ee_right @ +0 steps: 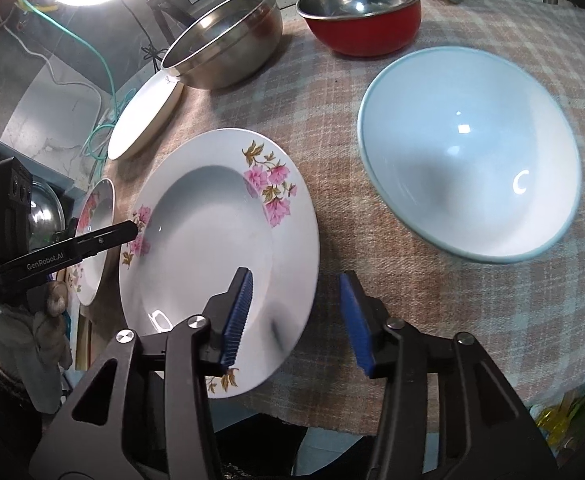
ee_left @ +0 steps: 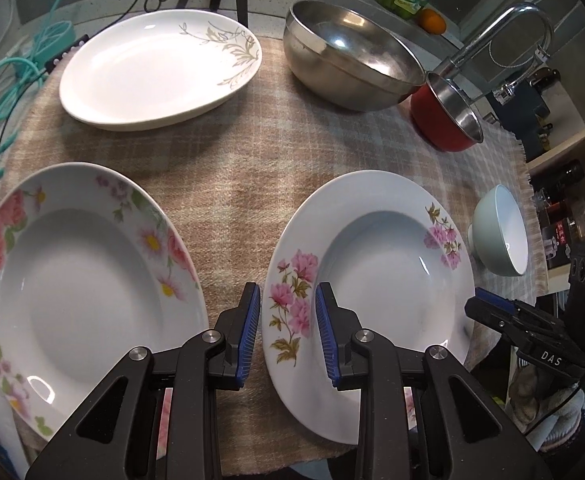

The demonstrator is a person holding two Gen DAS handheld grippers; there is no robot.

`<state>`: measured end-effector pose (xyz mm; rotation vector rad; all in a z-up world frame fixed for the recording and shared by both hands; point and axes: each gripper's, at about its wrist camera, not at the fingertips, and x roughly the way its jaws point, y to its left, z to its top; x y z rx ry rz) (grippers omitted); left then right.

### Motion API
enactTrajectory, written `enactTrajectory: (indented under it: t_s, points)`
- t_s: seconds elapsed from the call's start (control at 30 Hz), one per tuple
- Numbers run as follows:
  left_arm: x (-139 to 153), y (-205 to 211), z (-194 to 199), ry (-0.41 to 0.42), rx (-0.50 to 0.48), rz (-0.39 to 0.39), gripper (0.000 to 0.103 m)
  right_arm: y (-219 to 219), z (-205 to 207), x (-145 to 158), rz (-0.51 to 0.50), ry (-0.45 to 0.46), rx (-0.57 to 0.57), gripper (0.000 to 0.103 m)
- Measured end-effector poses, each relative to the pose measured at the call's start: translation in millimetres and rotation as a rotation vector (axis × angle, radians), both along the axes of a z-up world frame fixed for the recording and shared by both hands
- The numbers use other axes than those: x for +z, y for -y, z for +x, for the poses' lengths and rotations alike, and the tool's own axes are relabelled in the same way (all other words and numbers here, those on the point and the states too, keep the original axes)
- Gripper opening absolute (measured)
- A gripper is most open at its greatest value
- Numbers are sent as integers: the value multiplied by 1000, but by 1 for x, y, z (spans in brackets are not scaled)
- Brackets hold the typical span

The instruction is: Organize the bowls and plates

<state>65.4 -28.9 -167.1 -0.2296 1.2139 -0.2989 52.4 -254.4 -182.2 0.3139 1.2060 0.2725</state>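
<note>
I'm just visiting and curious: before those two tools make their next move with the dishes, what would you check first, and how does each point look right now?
1. Right tool open, nothing between its pads: ok.
2. Left tool straddles the rim of the pink-flowered plate; pads pressing on it: not ok, gaps show.
3. That plate rests flat on the checked cloth: ok.
4. Second floral plate sits apart from it: ok.
5. Pale blue bowl upright and empty: ok.
6. Steel bowl and red bowl apart: cannot tell.
</note>
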Motion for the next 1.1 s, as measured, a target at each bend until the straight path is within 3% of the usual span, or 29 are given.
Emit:
enactTrajectory:
  t_s: [0.2,0.47,0.7,0.8,1.1]
  points:
    - [12,-4,-6,33,12,-11,32,1,-5,20,-36,59,7,49]
    - [29,-16,-21,88,59,-23,45,-16,-4,47,-48,166,45,70]
    - [39,-52,-44,120,179,-55,48,-47,8,63,-26,252,119,81]
    - [41,-71,-54,128,236,-54,48,-61,14,66,-4,280,145,91]
    - [37,-124,-70,128,372,-11,48,-118,40,56,-15,192,267,93]
